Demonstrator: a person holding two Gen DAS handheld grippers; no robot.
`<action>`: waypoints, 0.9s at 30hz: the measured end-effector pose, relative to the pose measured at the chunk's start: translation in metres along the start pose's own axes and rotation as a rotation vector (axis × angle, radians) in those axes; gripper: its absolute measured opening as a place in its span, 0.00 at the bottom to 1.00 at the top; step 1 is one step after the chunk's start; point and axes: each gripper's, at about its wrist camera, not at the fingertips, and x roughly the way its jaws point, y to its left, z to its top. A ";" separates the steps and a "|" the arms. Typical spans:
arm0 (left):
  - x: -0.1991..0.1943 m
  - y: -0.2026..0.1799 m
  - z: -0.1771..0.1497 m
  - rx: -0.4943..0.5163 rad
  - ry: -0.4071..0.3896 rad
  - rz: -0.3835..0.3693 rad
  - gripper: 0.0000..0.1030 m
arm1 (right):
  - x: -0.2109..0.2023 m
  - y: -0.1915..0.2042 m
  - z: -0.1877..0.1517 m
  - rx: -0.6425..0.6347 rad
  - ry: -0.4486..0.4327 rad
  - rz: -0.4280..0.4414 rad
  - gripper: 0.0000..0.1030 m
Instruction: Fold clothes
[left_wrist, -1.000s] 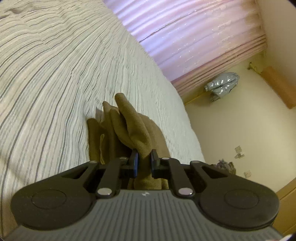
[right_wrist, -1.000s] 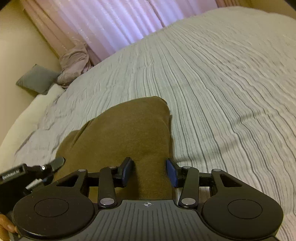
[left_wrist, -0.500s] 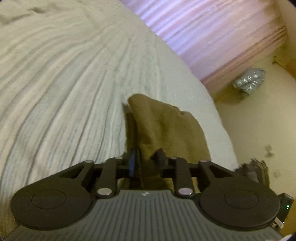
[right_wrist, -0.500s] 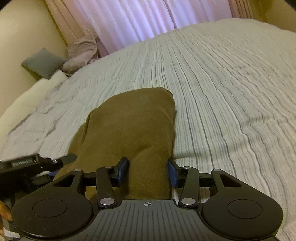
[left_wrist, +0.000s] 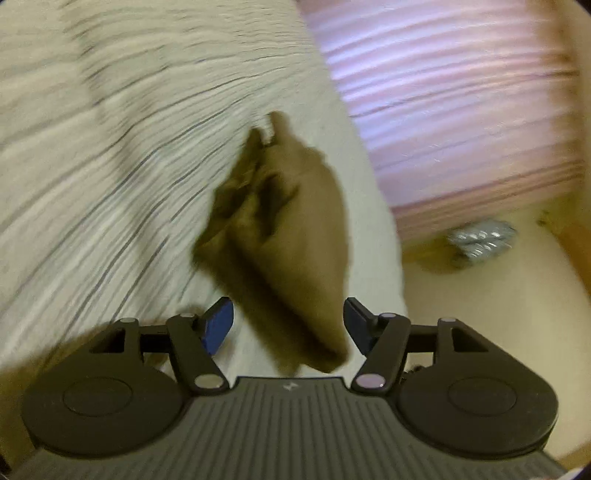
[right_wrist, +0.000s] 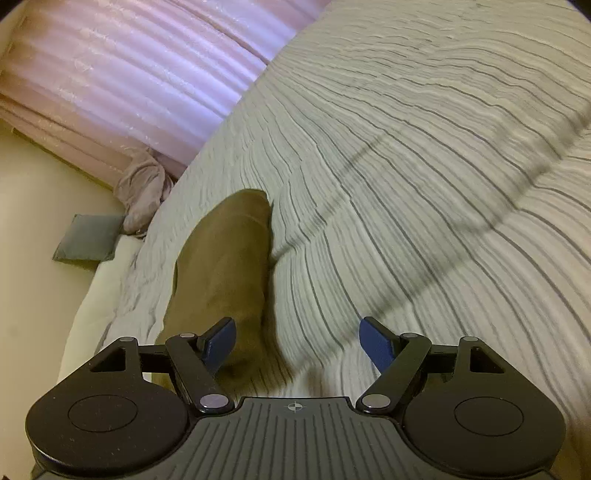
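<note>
Both jaws opening: left gripper (left_wrist: 288, 325) and right gripper (right_wrist: 297, 345) have just released the brown garment (right_wrist: 225, 273) near the bed (right_wrist: 424, 184) edge, fold placed.

A striped bedspread (right_wrist: 424, 166), pale with thin dark lines, covers the bed and lies in soft ripples. Behind it hang pink curtains (right_wrist: 129, 70), pleated and lit from outside. At the foot of the curtains a bundle of pinkish cloth (right_wrist: 142, 192) sits just beside a small grey cushion (right_wrist: 88, 238) on the floor. On the other side, a crumpled silver bag (left_wrist: 480, 238) lies on the cream floor (left_wrist: 498, 314).
</note>
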 end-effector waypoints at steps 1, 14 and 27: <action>0.005 0.001 -0.001 0.000 -0.018 0.019 0.59 | -0.003 0.000 -0.001 -0.010 0.006 0.000 0.75; 0.045 0.008 -0.007 0.035 -0.105 0.099 0.08 | 0.006 -0.002 0.009 -0.026 0.042 0.020 0.75; -0.032 0.022 0.073 0.159 0.012 0.022 0.07 | 0.022 0.001 0.007 0.014 0.174 0.195 0.74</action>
